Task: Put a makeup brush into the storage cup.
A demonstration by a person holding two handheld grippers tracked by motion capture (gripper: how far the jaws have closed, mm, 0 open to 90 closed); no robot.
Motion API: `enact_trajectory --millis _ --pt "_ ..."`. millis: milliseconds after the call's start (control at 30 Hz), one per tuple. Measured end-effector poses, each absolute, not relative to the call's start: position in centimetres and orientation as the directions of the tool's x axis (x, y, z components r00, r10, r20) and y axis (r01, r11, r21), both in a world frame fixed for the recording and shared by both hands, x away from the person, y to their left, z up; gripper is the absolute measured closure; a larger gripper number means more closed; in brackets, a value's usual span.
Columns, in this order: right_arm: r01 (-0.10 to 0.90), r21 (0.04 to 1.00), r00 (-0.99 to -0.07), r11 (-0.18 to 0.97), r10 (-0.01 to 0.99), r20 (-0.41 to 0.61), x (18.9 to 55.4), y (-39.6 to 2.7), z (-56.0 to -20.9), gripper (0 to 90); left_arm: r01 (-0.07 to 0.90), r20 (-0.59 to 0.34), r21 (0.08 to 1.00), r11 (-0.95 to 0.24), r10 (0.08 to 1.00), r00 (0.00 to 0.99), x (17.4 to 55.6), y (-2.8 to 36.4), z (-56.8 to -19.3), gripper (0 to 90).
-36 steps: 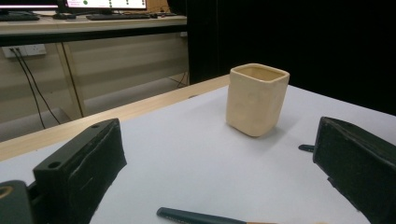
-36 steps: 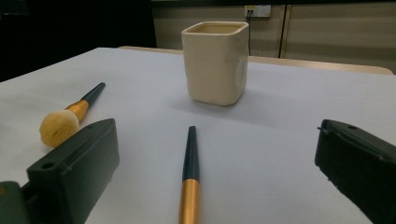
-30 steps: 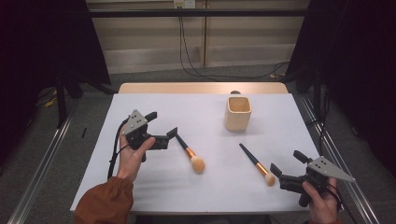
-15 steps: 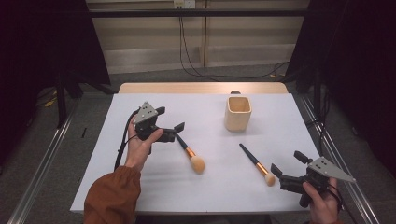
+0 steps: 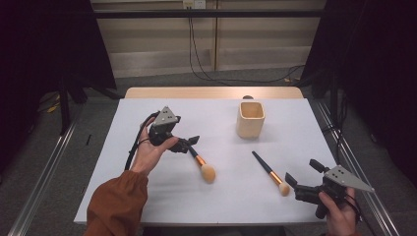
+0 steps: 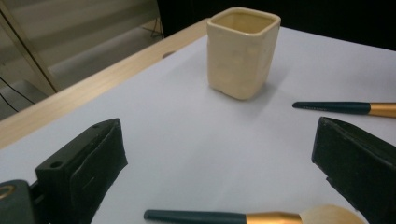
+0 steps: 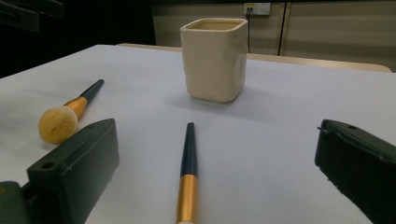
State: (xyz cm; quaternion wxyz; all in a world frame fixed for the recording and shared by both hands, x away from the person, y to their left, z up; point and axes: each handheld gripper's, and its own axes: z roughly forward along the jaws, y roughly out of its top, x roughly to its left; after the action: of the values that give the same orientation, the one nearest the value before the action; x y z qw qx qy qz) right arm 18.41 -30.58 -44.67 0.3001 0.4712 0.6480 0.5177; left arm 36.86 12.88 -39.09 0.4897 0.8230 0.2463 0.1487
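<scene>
On the white table's (image 5: 147,196) left half, the left gripper (image 5: 189,143), jaws wide and empty, hovered over the large round-headed makeup brush's (image 5: 202,164) dark handle, apparently approaching; closing comes next. Near right, the right gripper (image 5: 303,178) stood open beside the slimmer brush (image 5: 269,173); cream square cup (image 5: 250,118) far.

2 makeup brushes, dark teal handle, gold ferrule, tan bristles: thick round-headed brush (image 5: 202,165), slimmer small-headed brush (image 5: 269,172). 1 cream square ceramic cup (image 5: 250,118). 2 black two-jaw handheld grippers: left gripper (image 5: 186,144), right gripper (image 5: 303,177). 1 white tabletop (image 5: 216,196).
</scene>
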Motion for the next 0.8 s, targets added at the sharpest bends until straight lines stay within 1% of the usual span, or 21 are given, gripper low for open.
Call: enact_trajectory --millis 133,267,467,533,667,733,800 --pt "0.3 0.954 -0.375 0.02 0.922 0.099 18.4 -30.6 -44.7 0.0 0.269 0.021 0.848 -0.457 0.536 0.844 36.9 12.8 -38.7 2.8" --pt "0.301 0.953 -0.376 0.022 0.921 0.097 18.4 -30.6 -44.7 0.0 0.276 0.027 0.83 -0.485 0.529 0.848 37.0 12.6 -38.3 2.9" --pt "0.302 0.953 -0.376 0.029 0.922 0.091 18.4 -30.5 -44.7 0.0 0.274 0.052 0.768 -0.579 0.483 0.874 37.1 12.2 -37.9 2.9" --pt "0.301 0.953 -0.377 0.031 0.922 0.09 18.4 -30.5 -44.7 0.0 0.297 0.028 0.736 -0.609 0.466 0.884 37.2 12.2 -38.0 2.9" --pt "0.304 0.952 -0.378 0.033 0.922 0.089 18.4 -30.5 -44.8 0.0 0.311 0.017 0.694 -0.649 0.447 0.895 37.3 12.2 -38.2 3.1" --pt "0.305 0.952 -0.379 0.035 0.921 0.087 18.5 -30.4 -44.8 0.0 0.303 0.031 0.653 -0.694 0.423 0.905 37.3 12.3 -38.4 3.1" --pt "0.305 0.952 -0.38 0.036 0.921 0.087 18.5 -30.4 -44.8 0.0 0.314 0.011 0.626 -0.714 0.411 0.912 37.3 12.3 -38.5 3.1"
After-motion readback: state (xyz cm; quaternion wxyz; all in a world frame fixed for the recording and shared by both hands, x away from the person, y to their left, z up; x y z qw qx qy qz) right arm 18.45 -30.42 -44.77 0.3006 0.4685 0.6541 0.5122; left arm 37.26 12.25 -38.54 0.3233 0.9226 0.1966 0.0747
